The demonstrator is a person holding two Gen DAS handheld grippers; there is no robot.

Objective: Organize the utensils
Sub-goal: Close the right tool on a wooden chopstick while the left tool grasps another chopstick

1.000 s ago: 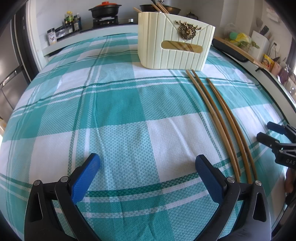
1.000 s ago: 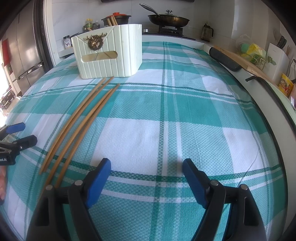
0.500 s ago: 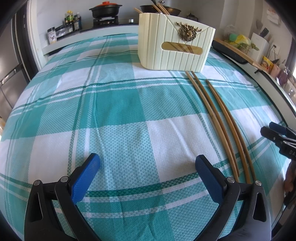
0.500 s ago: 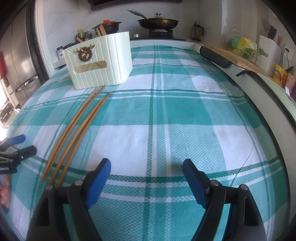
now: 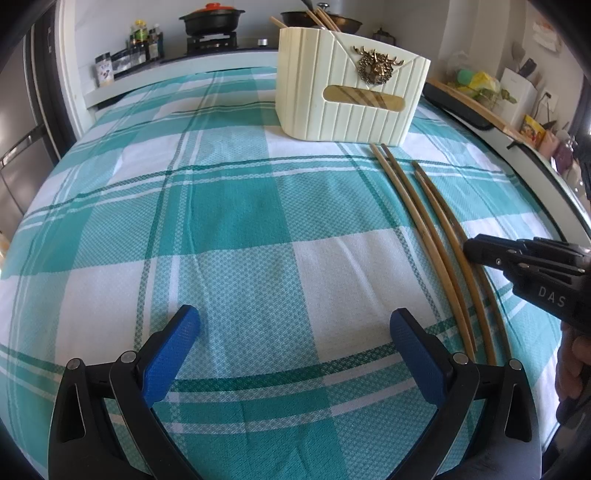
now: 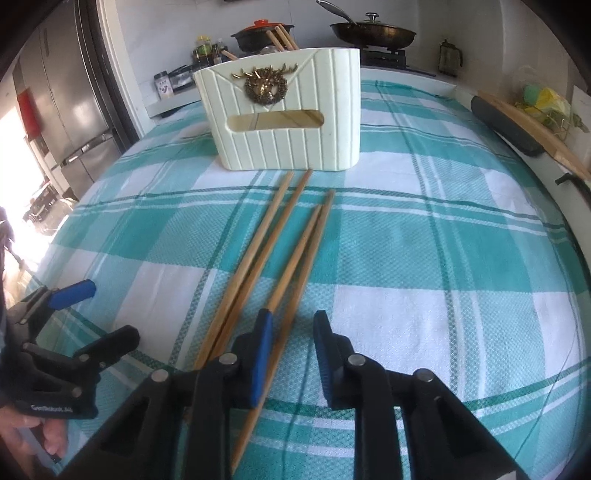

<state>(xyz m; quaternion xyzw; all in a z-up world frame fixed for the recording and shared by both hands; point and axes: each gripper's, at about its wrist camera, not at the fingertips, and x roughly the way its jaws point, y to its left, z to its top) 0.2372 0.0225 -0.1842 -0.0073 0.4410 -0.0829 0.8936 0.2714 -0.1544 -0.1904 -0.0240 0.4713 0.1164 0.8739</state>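
Several long wooden chopsticks (image 6: 280, 240) lie side by side on the teal plaid tablecloth (image 6: 424, 258), pointing at a cream ribbed utensil holder (image 6: 284, 122) with a gold stag emblem; more chopsticks stand inside it. My right gripper (image 6: 291, 328) is open, half closed, with its jaws straddling the rightmost chopstick, its left pad (image 6: 260, 354) between chopsticks. In the left wrist view the chopsticks (image 5: 436, 236) lie to the right and the holder (image 5: 351, 88) stands at the back. My left gripper (image 5: 291, 339) is wide open and empty over bare cloth. The right gripper (image 5: 476, 251) reaches onto the chopsticks.
A stove with pots and a pan (image 6: 373, 33) stands behind the table, spice jars (image 5: 140, 40) at the back left, a cutting board (image 6: 532, 129) and clutter along the right edge. A fridge (image 6: 62, 96) stands at the left.
My right gripper has moved left and forward over the chopsticks and narrowed its jaws around the rightmost one. The left gripper has stayed put.
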